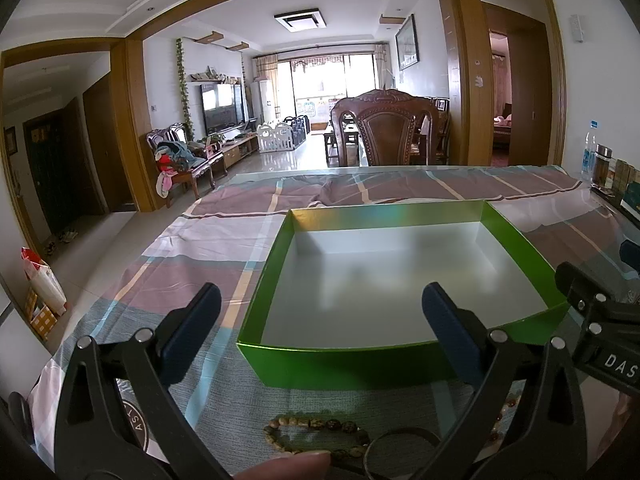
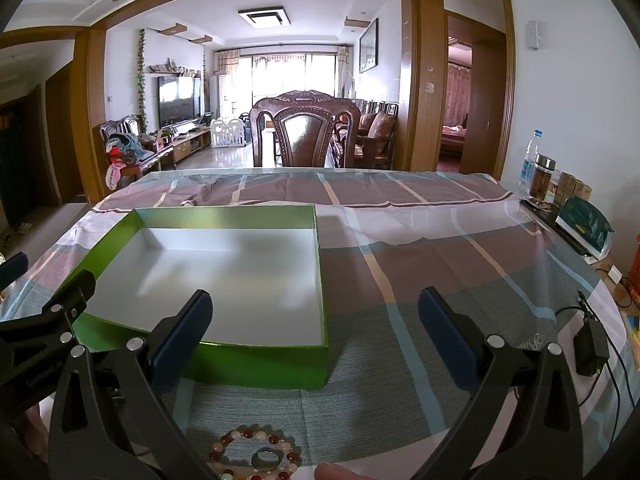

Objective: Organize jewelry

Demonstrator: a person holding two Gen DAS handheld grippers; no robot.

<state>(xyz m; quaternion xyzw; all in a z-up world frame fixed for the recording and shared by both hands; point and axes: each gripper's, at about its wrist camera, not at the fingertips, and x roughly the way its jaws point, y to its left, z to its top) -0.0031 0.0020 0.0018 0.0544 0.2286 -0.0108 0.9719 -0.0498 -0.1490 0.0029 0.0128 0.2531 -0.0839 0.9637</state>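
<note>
Starting out | green box (image 1: 400, 364) empty | brown bracelet (image 1: 316, 436), red-white bracelet (image 2: 256, 456), ring (image 2: 264, 459) on tabletop (image 2: 400, 280) | left hand-held gripper (image 1: 320, 328), right hand-held gripper (image 2: 316, 328) wide open, holding nothing

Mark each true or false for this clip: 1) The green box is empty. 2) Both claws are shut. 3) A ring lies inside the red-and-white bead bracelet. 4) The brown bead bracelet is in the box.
1) The green box is empty: true.
2) False: the left claw and the right claw are both open.
3) The ring lies inside the red-and-white bead bracelet: true.
4) False: the brown bead bracelet lies on the tablecloth, in front of the box.
</note>
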